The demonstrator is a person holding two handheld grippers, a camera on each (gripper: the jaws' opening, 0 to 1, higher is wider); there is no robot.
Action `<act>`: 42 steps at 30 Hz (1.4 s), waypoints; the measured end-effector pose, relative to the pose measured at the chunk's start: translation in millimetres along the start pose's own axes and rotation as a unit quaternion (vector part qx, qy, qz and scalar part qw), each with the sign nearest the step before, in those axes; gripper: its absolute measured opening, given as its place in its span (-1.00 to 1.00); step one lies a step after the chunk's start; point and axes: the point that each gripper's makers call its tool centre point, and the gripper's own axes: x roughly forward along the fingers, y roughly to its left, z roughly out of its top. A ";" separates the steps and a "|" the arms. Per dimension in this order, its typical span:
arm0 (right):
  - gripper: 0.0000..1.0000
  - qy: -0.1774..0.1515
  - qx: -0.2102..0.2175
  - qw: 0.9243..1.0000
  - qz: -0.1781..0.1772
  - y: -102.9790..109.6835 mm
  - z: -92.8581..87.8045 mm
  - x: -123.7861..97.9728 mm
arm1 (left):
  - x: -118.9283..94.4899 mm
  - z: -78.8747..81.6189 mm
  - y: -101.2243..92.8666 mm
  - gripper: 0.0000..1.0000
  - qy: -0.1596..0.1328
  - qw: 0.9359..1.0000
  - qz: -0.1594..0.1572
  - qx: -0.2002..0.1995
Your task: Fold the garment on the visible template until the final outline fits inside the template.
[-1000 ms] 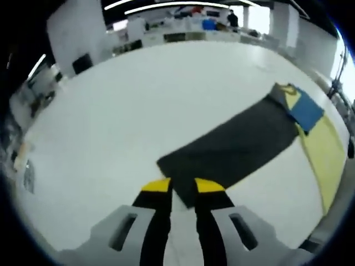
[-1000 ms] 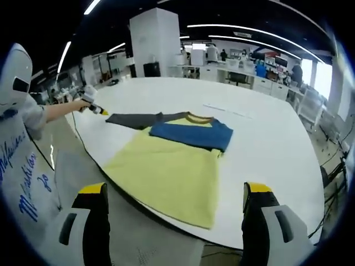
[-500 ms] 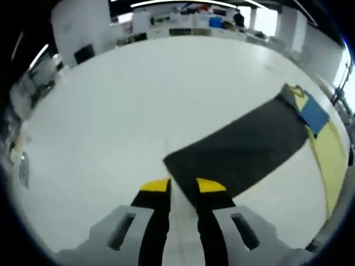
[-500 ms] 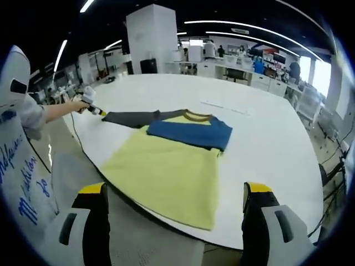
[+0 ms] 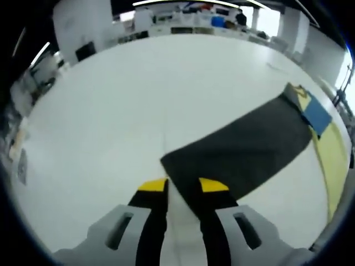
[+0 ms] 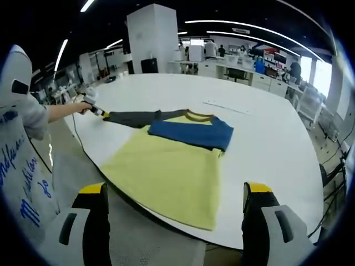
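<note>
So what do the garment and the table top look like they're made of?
The garment looks like soft knit fabric, matte, in yellow, blue and dark grey panels: it lies limp and flat, and its grey sleeve has soft edges. The table looks like a smooth, hard white surface with a faint sheen, maybe laminate; I can't tell for certain.

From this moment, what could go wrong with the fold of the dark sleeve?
1. The left gripper has only the corner of the dark grey sleeve between its jaws, so the cloth may slip out when lifted.
2. The right gripper is open and off the round white table, so nothing pins the yellow and blue shirt body; a pull on the sleeve may drag it.
</note>
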 end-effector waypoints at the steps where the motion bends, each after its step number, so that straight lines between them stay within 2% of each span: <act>1: 1.00 0.000 -0.001 1.000 -0.001 -0.7 0.0 0.0 | -0.5 -0.4 0.4 -0.62 0.001 1.000 -0.001 -0.002; 6: 1.00 0.001 -0.002 1.000 -0.002 -1.2 0.6 0.7 | -0.6 -0.2 3.4 -0.59 -0.001 1.000 0.001 -0.006; 10: 1.00 0.004 -0.006 1.000 -0.004 -1.3 0.3 1.8 | 1.7 0.2 -1.8 -0.72 0.000 1.000 -0.013 -0.016; 15: 1.00 -0.001 -0.006 1.000 -0.004 -1.2 2.6 0.3 | -1.0 -0.1 -2.7 -0.70 -0.011 1.000 -0.008 -0.029; 21: 1.00 0.007 -0.007 1.000 -0.004 -0.3 -3.4 0.6 | -1.1 -0.8 -3.5 -0.72 -0.023 0.999 -0.003 -0.036; 24: 1.00 0.006 -0.008 1.000 -0.002 0.5 -2.1 1.2 | -1.6 -2.3 -7.5 -0.78 -0.022 0.999 0.001 -0.037; 27: 1.00 0.000 -0.008 1.000 0.002 1.3 1.4 1.8 | 0.3 -1.9 -15.4 -0.97 -0.024 0.998 -0.014 -0.050; 36: 1.00 -0.007 -0.016 1.000 0.008 2.7 3.7 1.9 | 1.2 -3.1 -10.5 -0.98 -0.032 0.997 -0.001 -0.070; 38: 1.00 -0.006 -0.017 1.000 0.005 1.1 2.6 1.4 | 2.1 -3.0 -7.2 -0.98 -0.041 0.996 0.002 -0.084; 41: 1.00 -0.004 -0.019 1.000 0.002 -1.4 1.0 -0.4 | 1.7 -3.8 -7.3 -0.99 -0.048 0.990 0.003 -0.136; 42: 1.00 -0.006 -0.018 1.000 0.001 -2.0 1.1 -1.5 | 1.6 -3.9 -7.9 -0.99 -0.049 0.989 0.001 -0.141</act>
